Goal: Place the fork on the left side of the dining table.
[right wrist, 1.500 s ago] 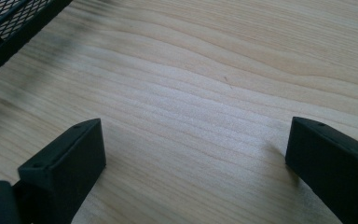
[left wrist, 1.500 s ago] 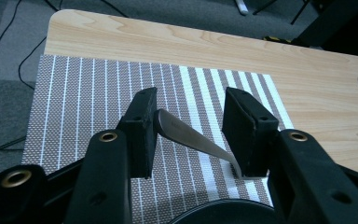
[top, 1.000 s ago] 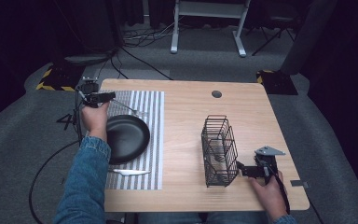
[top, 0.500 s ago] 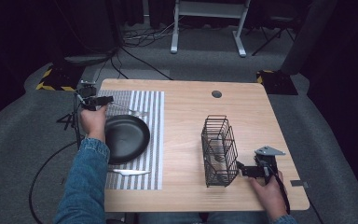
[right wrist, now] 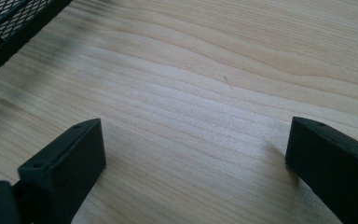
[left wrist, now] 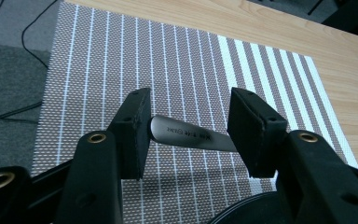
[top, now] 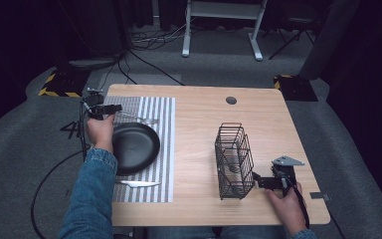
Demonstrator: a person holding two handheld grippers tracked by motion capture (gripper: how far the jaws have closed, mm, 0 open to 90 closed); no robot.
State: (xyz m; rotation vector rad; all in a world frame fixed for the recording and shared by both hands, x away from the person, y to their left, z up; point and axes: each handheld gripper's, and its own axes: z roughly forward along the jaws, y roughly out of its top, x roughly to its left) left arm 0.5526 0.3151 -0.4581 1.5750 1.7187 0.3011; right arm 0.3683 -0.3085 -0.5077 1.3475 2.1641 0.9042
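A metal utensil (top: 135, 119) lies on the striped placemat (top: 165, 129), behind a black plate (top: 135, 146). My left gripper (top: 113, 108) hovers over the utensil's handle end at the mat's far left. In the left gripper view the handle (left wrist: 186, 136) lies crosswise between the two pads (left wrist: 135, 126) of that gripper (left wrist: 191, 112). The jaws stand apart and have just been opening, and the pads do not press on the handle. My right gripper (top: 256, 180) rests open beside the black wire basket (top: 234, 157). Bare wood shows between the fingers of my right gripper (right wrist: 196, 140).
A table knife (top: 138, 183) lies on the placemat in front of the plate. The basket's mesh corner (right wrist: 9, 23) stands close to the right gripper's left. A round cable hole (top: 231, 100) sits at the table's far side. Cables run over the floor at left.
The left gripper has shifted slightly toward the plate. The right hand has kept still.
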